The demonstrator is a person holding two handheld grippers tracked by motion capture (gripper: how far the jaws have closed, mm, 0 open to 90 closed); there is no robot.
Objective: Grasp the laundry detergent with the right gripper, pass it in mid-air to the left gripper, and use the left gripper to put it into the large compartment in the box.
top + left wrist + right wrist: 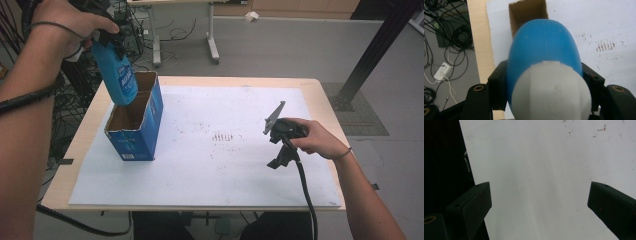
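Overhead, the left gripper [107,37] is clamping a blue bottle [119,75] near its white cap [551,92], holding it tilted at the upper left of the frame, its base just over the open blue cardboard box [136,120]. Nothing is blocking the box's mouth. At the right, the right gripper [280,145] is resting on the white sheet [215,165], jaws apart and holding nothing. Cables [75,85] are lying beyond the table's left edge.

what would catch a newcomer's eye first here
First, the blue bottle with a white cap, clamped in the left gripper and hanging bottom-down over the open blue cardboard box at the left of the white sheet. Next, the right gripper, resting on the sheet's right side with its fingers wide apart and nothing between them.
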